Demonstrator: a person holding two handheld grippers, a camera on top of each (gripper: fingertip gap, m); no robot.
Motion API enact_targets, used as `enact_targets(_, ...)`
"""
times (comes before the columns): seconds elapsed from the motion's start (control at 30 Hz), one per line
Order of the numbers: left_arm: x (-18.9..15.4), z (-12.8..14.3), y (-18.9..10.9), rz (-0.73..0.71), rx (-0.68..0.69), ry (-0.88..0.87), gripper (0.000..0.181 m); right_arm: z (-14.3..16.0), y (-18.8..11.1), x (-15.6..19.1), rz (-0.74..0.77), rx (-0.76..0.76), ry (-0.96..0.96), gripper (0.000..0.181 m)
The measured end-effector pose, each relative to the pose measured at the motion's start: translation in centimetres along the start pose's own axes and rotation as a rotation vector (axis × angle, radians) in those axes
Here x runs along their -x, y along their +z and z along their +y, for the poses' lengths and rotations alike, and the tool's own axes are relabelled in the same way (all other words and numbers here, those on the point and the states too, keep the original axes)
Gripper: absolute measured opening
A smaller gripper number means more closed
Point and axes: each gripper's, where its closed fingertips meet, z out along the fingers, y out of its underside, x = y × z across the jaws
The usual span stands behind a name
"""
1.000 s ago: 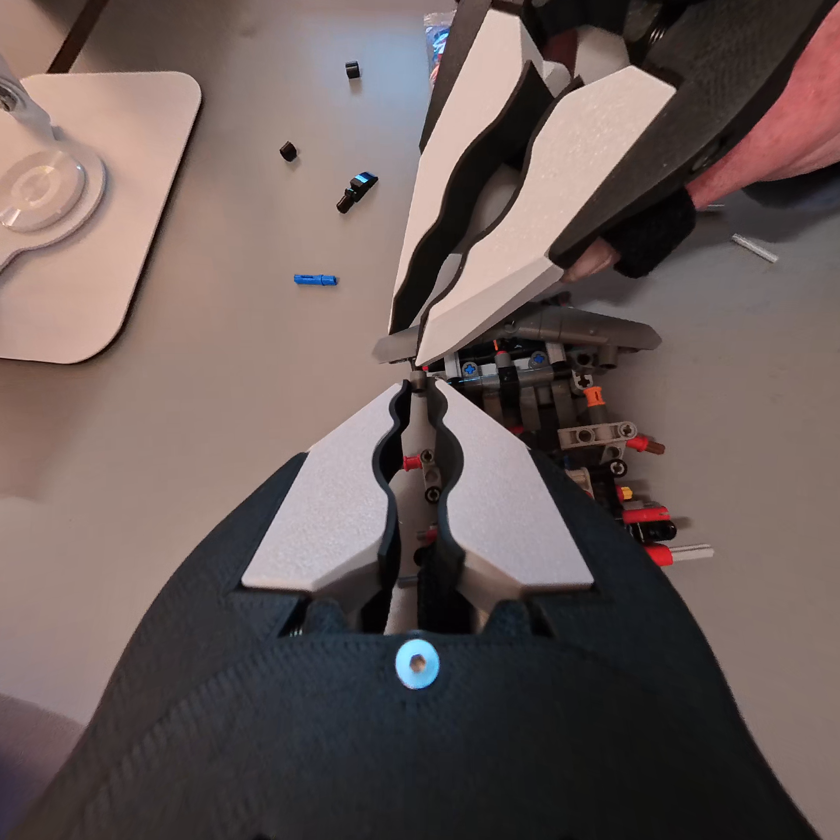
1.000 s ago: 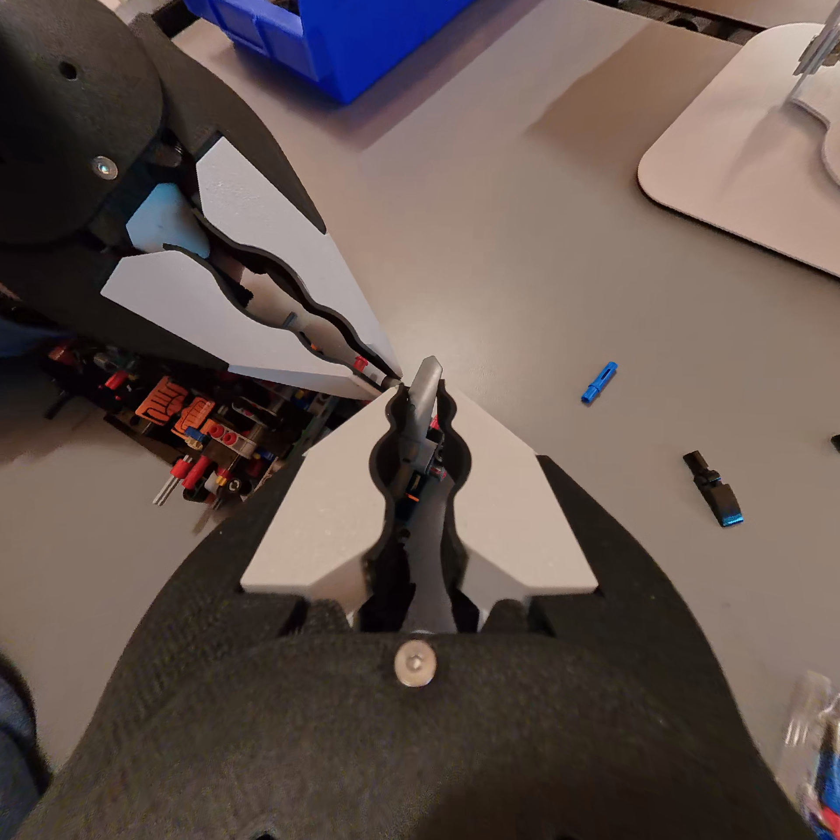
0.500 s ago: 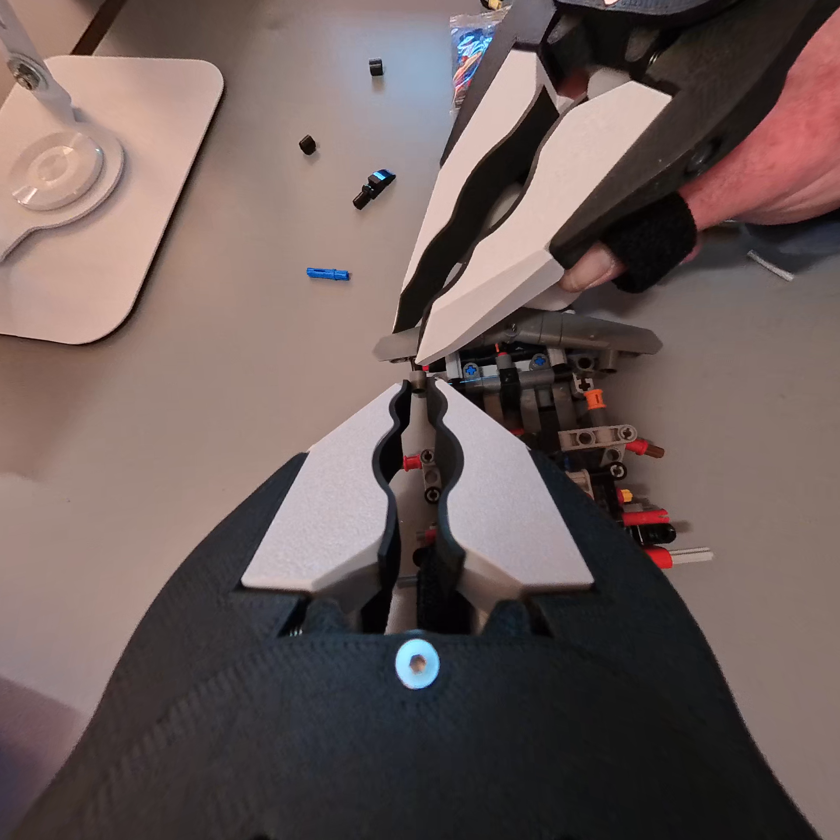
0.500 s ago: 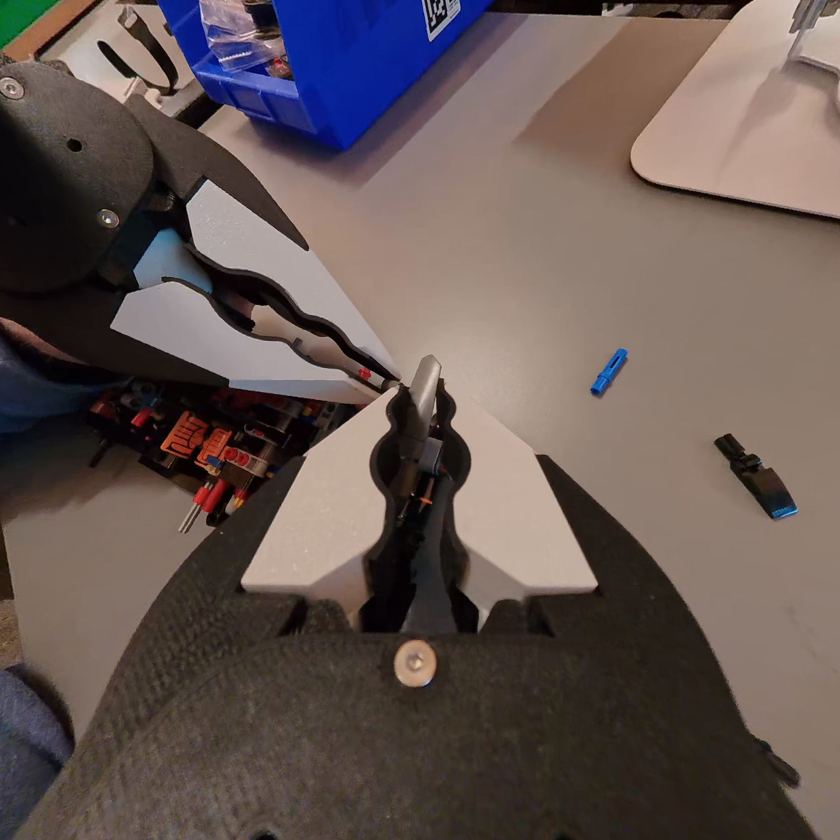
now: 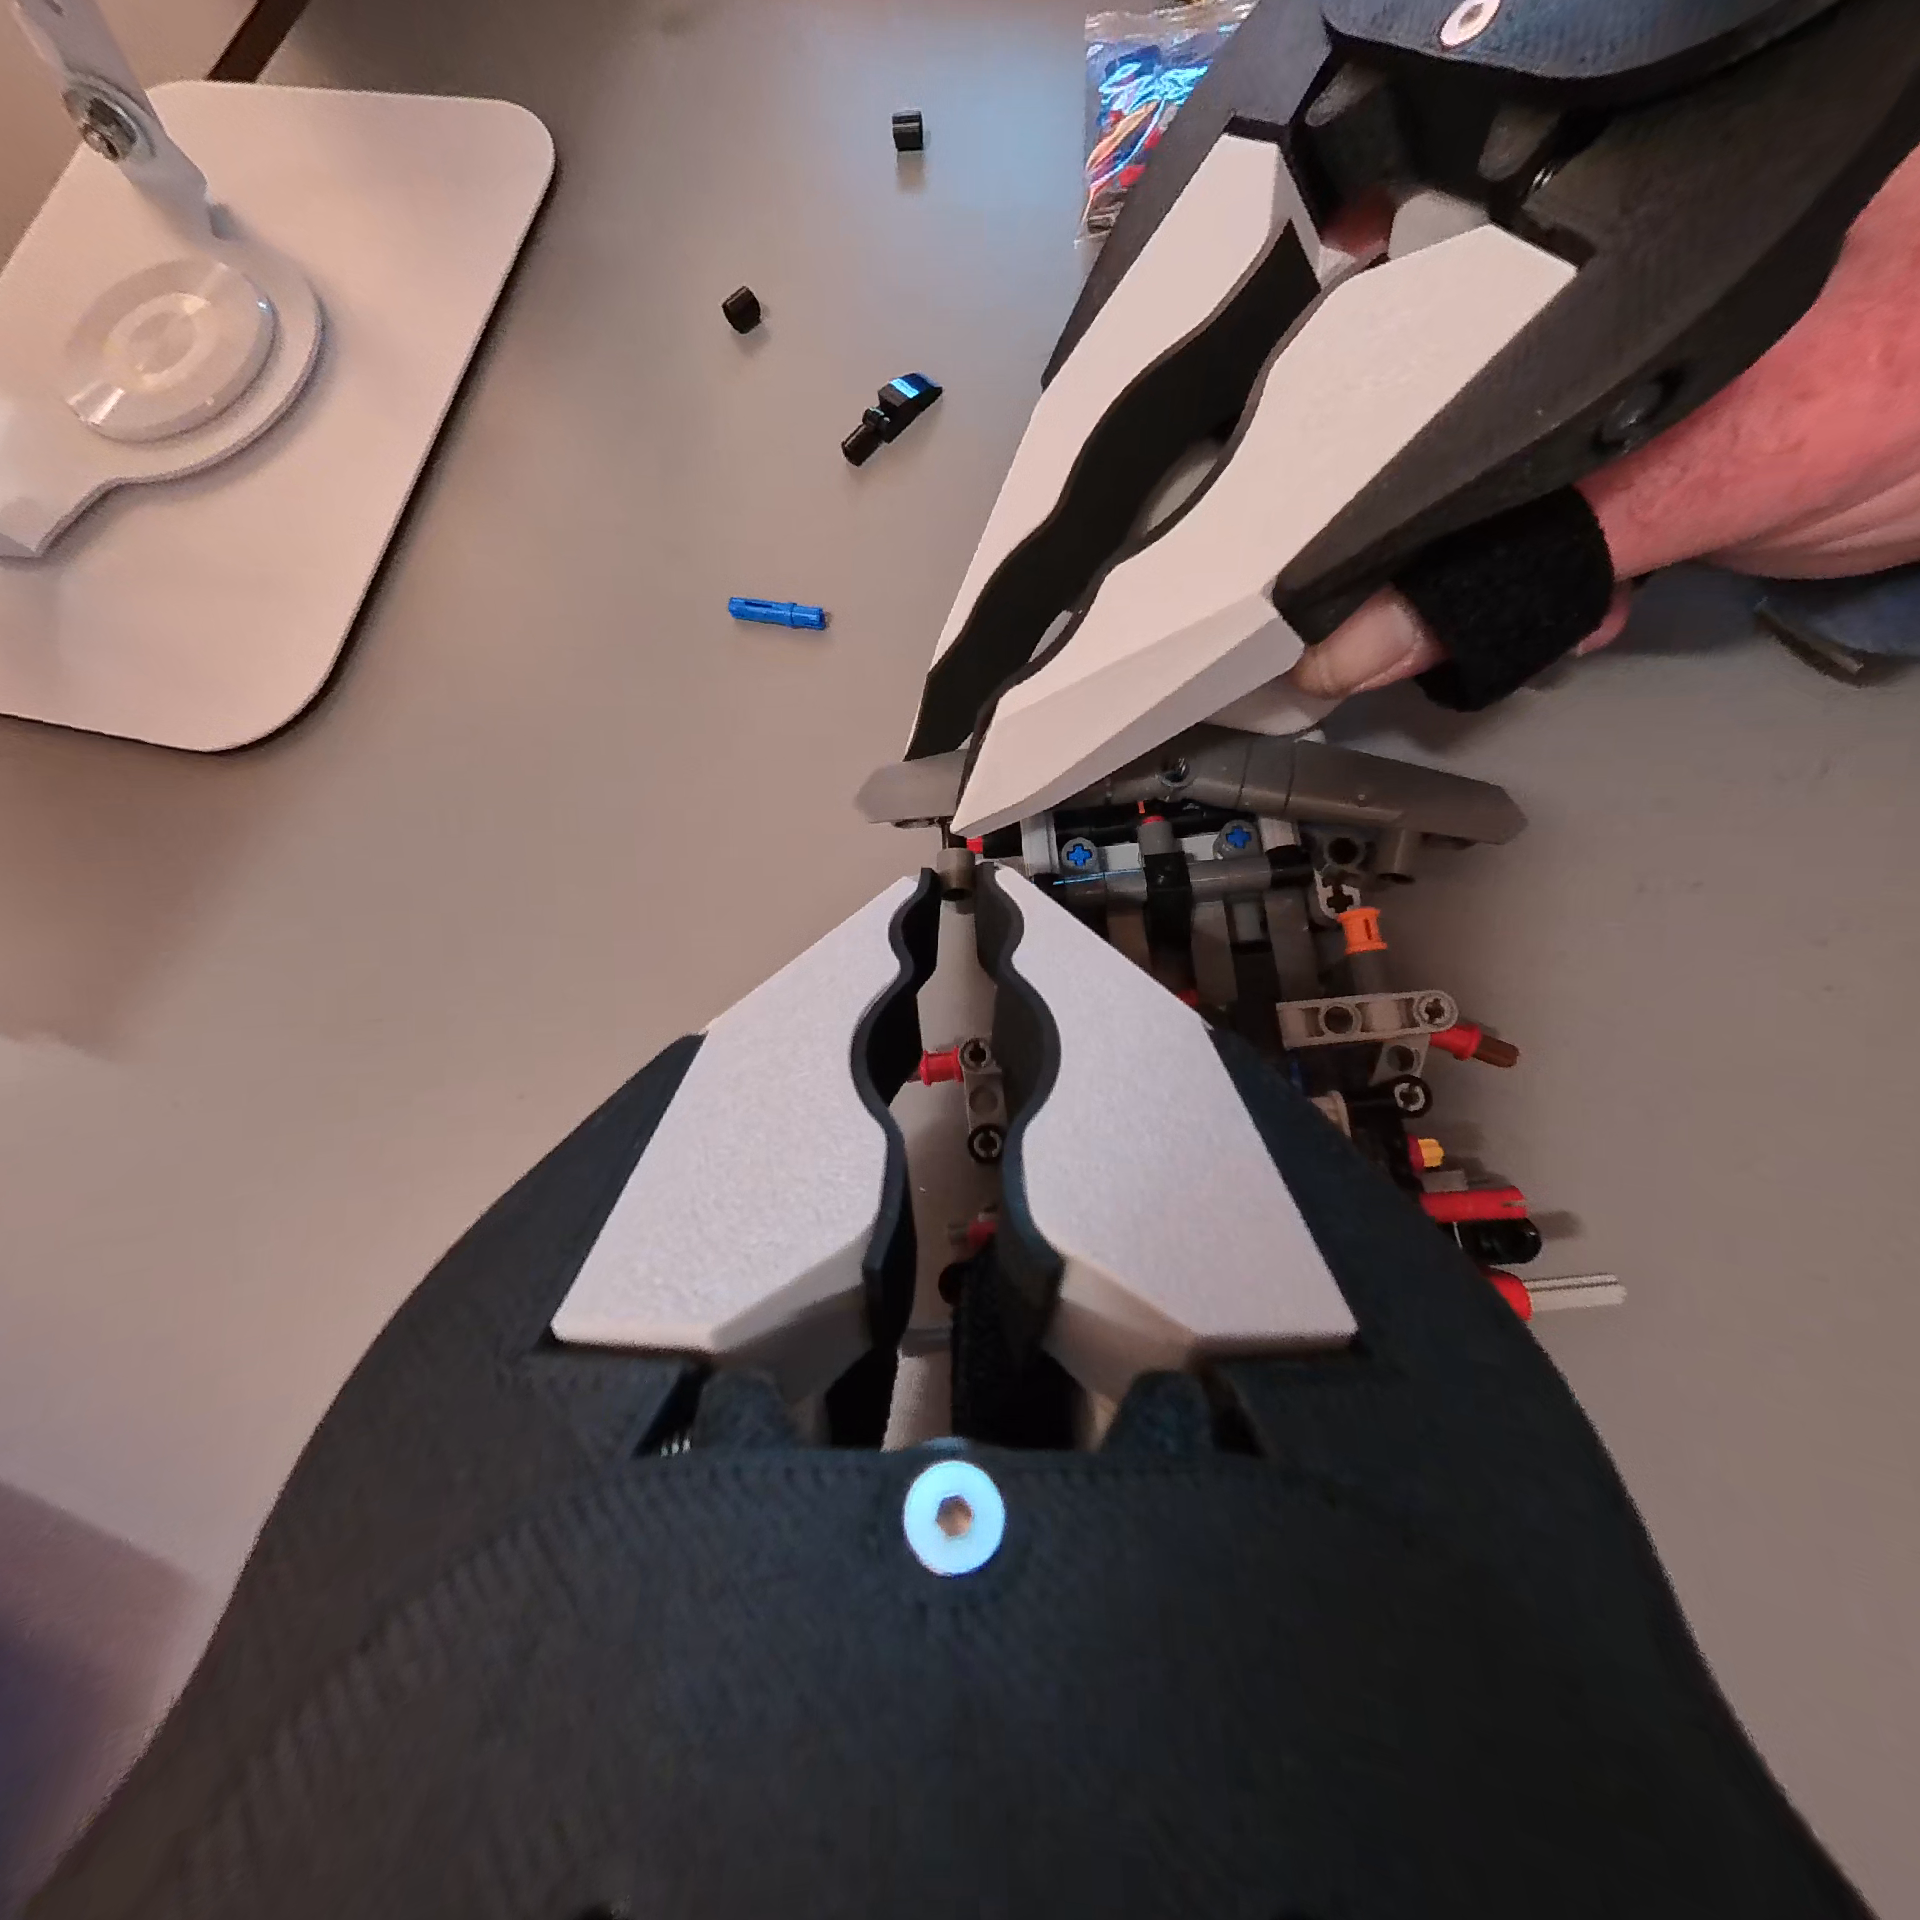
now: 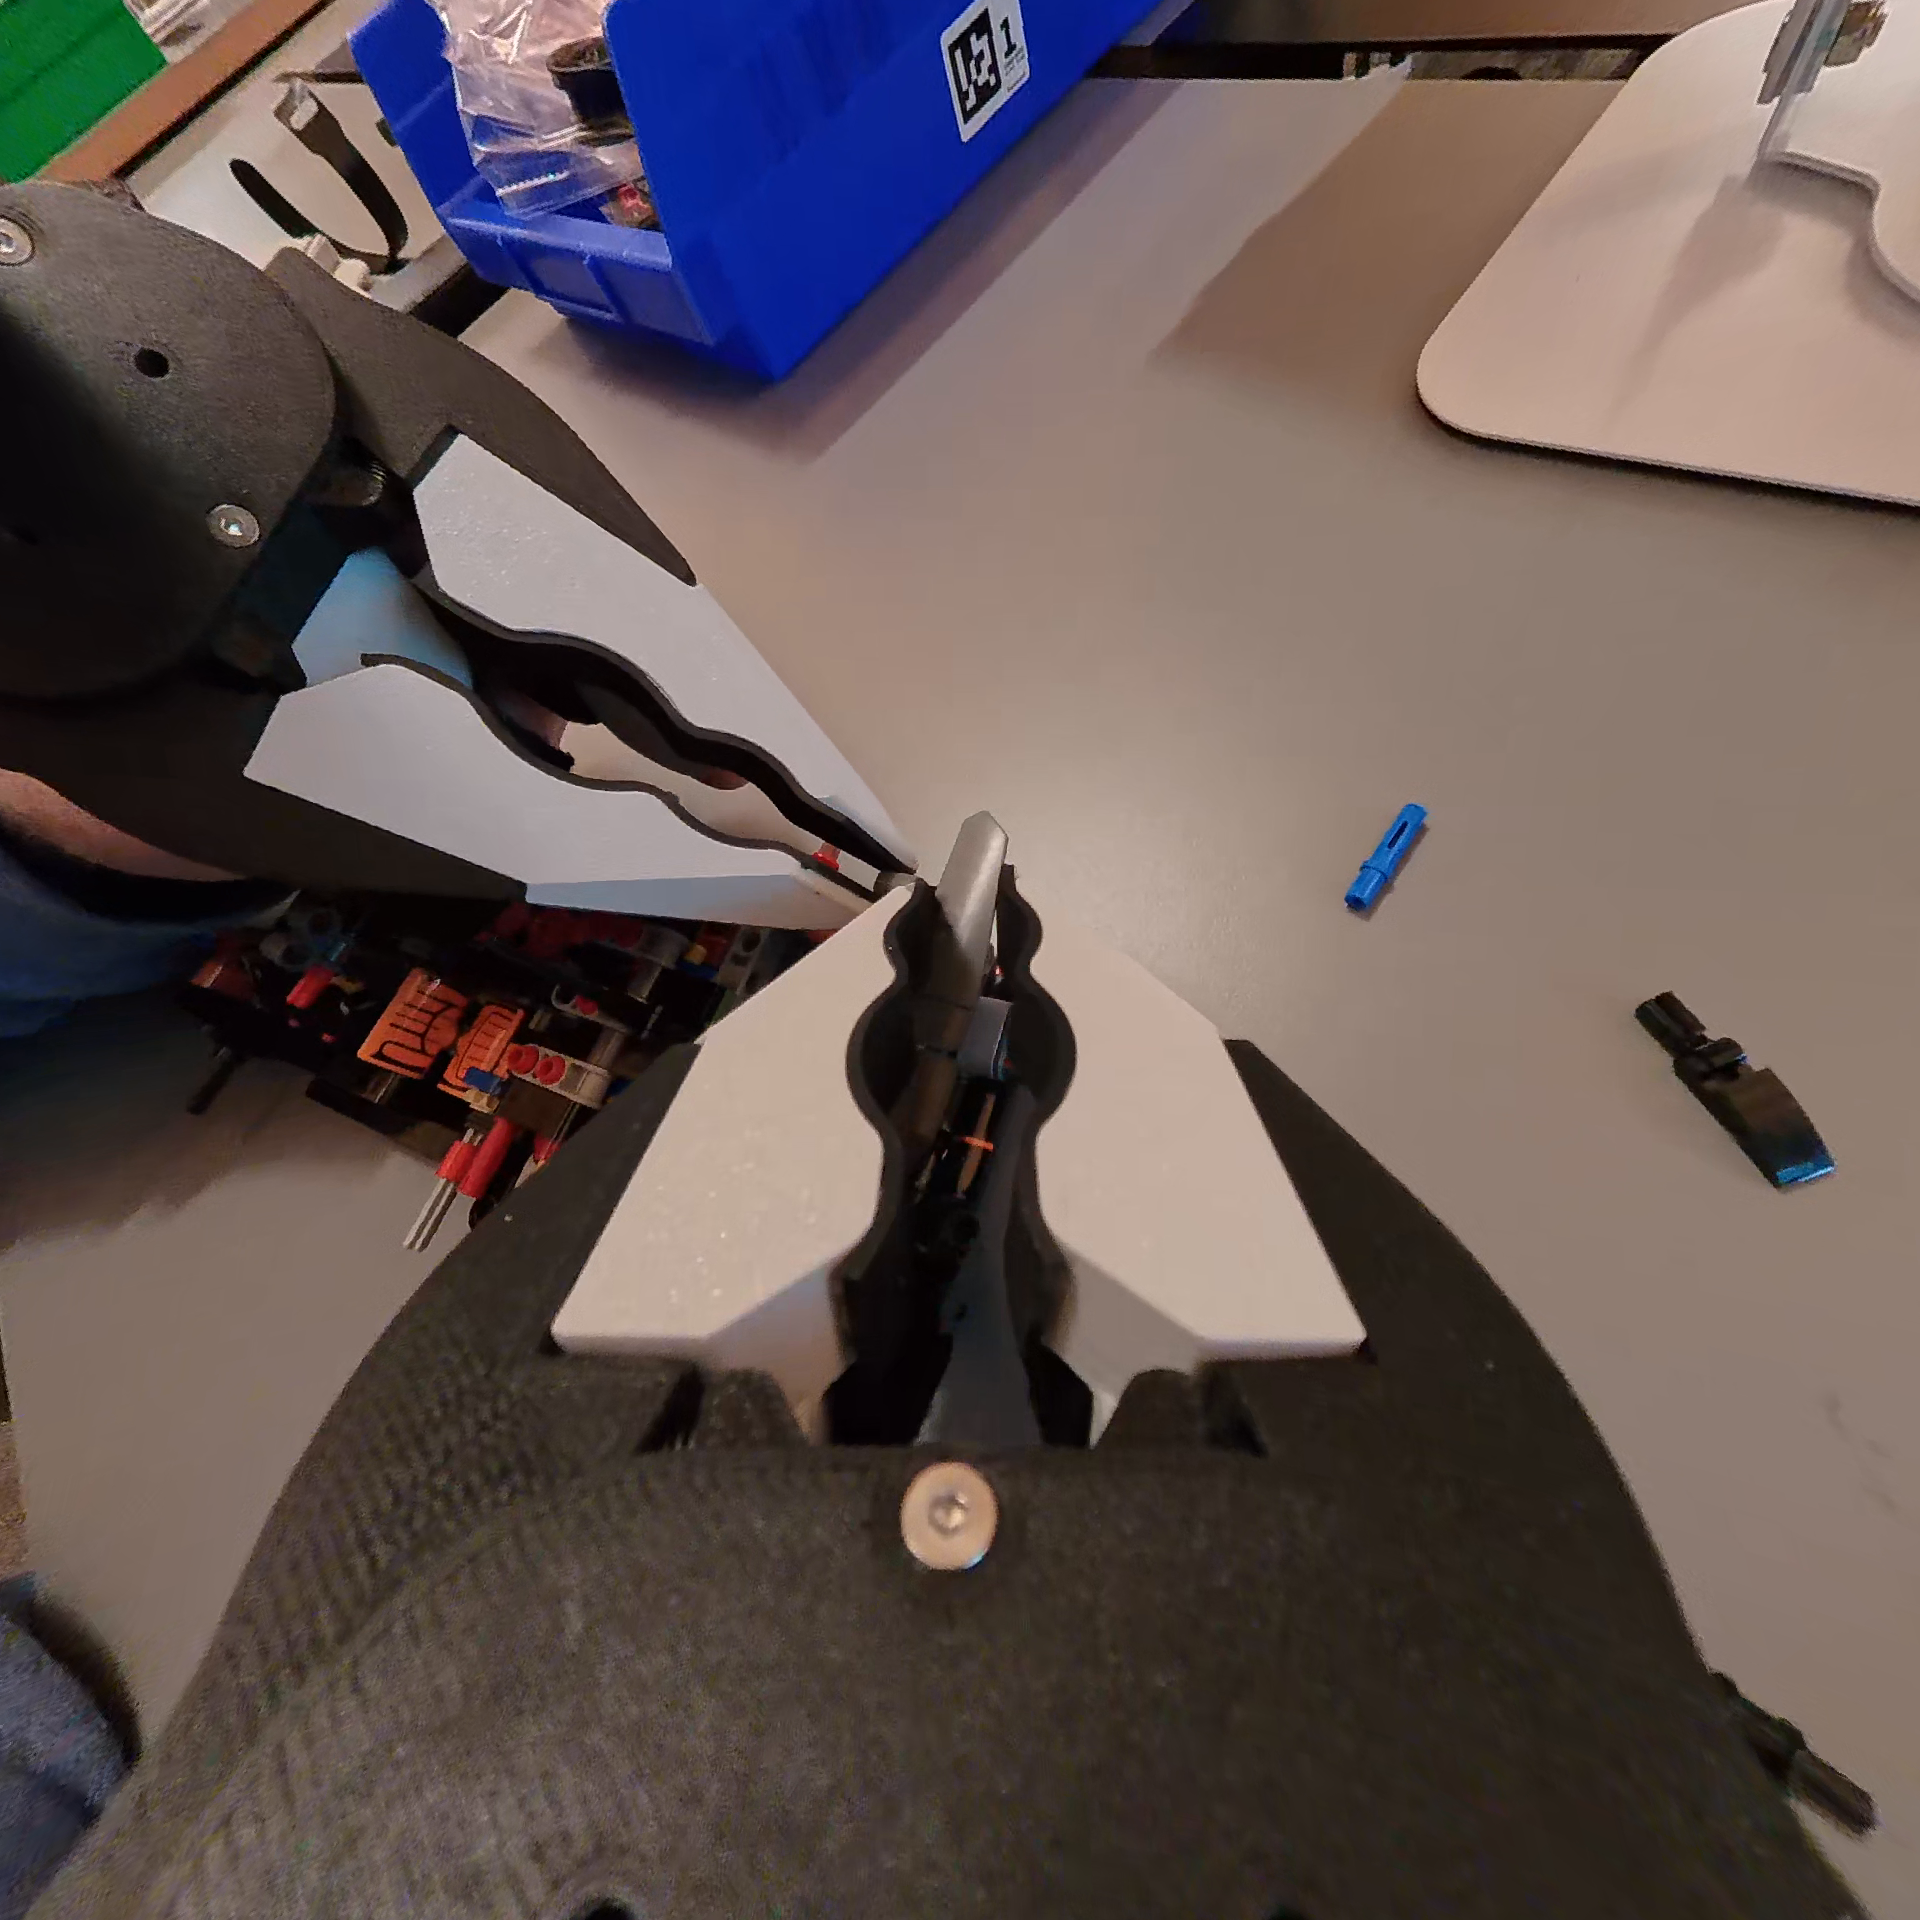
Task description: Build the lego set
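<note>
A partly built lego model (image 5: 1309, 966) of grey, black, red and orange parts is held between both grippers just above the grey table; it also shows in the right wrist view (image 6: 488, 1049). My left gripper (image 5: 958, 883) is shut on a light grey beam of the model's near edge. My right gripper (image 6: 961, 894) is shut on the model's dark grey curved panel (image 6: 975, 868). In the left wrist view the right gripper (image 5: 951, 805) comes down from the upper right, its tips nearly touching my left gripper's tips. The model's middle is hidden under the fingers.
Loose on the table lie a blue pin (image 5: 777, 613), a black-and-blue piece (image 5: 891, 414) and two small black bushes (image 5: 741, 309). A white stand base (image 5: 239, 416) sits at the left. A blue bin (image 6: 748, 177) with bags stands at the back. A hand (image 5: 1766, 457) holds the right gripper. My left and right fingertips are right by each other.
Both grippers keep their hold on the model. The views have tilted and pulled back a little: more of the blue bin and the right gripper's body shows now.
</note>
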Motion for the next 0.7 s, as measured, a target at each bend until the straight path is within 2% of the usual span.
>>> enact_targets(0.33, 0.1, 0.0, 0.0, -0.008, -0.005, -0.005, 0.004, -0.1, 0.1, 0.0, -0.004, -0.007, 0.013, 0.008)
enact_targets(0.7, 0.0, -0.2, 0.1, -0.010, -0.015, 0.018, 0.005, 0.0, -1.2, -0.5, -0.119, 0.009, 0.133, 0.014)
